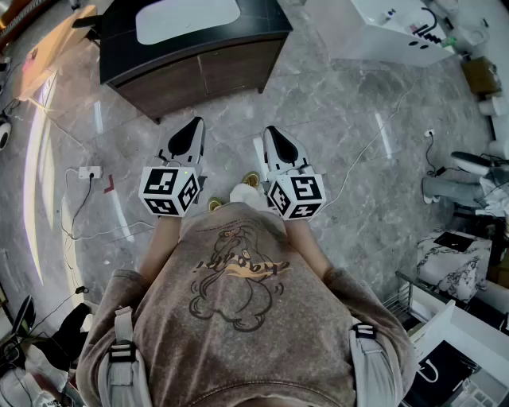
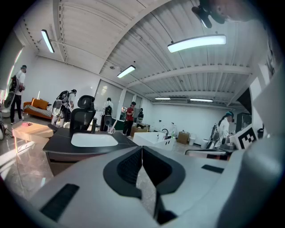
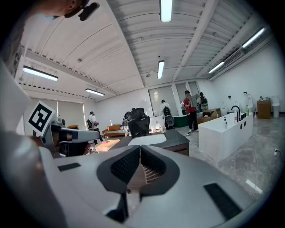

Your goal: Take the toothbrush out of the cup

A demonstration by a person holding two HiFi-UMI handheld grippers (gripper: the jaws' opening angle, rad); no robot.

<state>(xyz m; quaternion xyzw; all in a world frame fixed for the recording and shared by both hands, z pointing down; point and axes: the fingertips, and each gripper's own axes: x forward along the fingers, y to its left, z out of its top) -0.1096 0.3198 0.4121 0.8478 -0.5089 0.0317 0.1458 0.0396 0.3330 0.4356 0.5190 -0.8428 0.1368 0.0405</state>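
Grey marble floor [image 1: 342, 119] spreads under a person who stands holding both grippers level at the waist. The left gripper [image 1: 194, 123] has its jaws pressed together with nothing between them. The right gripper [image 1: 270, 130] likewise has its jaws closed and empty. Each carries its marker cube just in front of the person's shirt.

Ahead of both stands the surface [image 1: 238, 48], a dark counter with a white basin [image 1: 187, 17] sunk into it. In the left gripper view a small cup [image 2: 109, 131] stands at the counter's back edge. A thin stick, seemingly the toothbrush [image 2: 114, 125], leans out of it. It is too small to make out further, and well apart from both grippers. A black office chair [image 2: 83, 116] stands behind the counter.
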